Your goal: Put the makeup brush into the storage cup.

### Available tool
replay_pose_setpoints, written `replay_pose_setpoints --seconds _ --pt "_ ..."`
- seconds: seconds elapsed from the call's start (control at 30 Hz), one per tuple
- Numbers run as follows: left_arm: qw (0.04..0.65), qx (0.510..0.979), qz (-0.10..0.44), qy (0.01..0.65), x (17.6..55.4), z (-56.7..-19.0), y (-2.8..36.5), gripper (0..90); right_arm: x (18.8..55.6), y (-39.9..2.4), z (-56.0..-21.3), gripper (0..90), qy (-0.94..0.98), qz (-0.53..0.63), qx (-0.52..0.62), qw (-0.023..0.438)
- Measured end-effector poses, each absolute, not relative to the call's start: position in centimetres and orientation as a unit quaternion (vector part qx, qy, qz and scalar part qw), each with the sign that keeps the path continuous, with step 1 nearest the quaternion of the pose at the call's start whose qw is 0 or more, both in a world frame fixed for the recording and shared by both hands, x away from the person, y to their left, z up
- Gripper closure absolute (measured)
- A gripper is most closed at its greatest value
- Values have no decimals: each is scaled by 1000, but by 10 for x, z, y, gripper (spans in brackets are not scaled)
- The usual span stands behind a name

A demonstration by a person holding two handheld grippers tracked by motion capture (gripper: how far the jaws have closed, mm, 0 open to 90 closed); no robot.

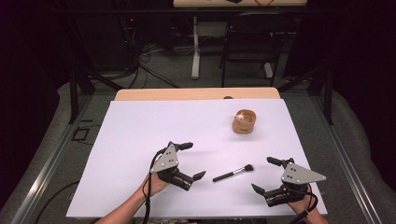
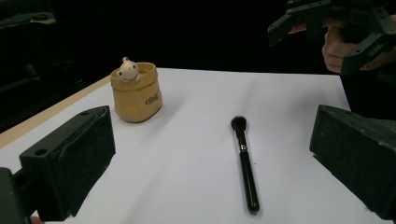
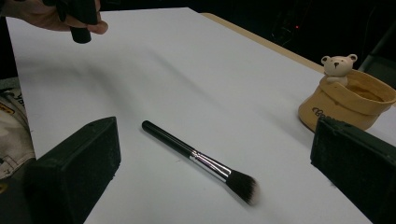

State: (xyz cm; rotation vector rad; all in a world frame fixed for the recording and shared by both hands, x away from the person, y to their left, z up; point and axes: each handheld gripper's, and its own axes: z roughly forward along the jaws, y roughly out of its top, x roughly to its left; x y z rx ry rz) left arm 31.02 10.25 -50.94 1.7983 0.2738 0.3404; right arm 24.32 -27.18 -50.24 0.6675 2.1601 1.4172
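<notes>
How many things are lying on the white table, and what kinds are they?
Makeup brush: 1
Tan pot with a little bear on its rim: 1
Total: 2, both on the white table

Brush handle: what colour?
Black, with a silver ferrule; the brush shows best in the right gripper view.

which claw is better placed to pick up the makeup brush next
Left, probably. The brush lies between both open claws, but its black handle end points toward the left claw and sits nearer to it. The right claw faces the bristle end, a worse spot to grip.
</notes>
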Motion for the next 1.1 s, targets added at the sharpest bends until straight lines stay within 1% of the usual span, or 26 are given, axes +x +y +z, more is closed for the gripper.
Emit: replay_pose_setpoints --seconds 0.27,0.67,0.93,1.1 --pt "607 773 141 119 317 -508 95 0 243 -271 -502 12 786 519 243 232" --pt "591 786 137 117 323 -499 81 0 242 -272 -502 13 783 524 242 232" --pt "554 812 121 134 328 -495 70 2 243 -272 -502 13 784 523 243 231" --pt "515 840 104 132 331 -487 61 2 243 -272 -502 13 783 522 244 233"
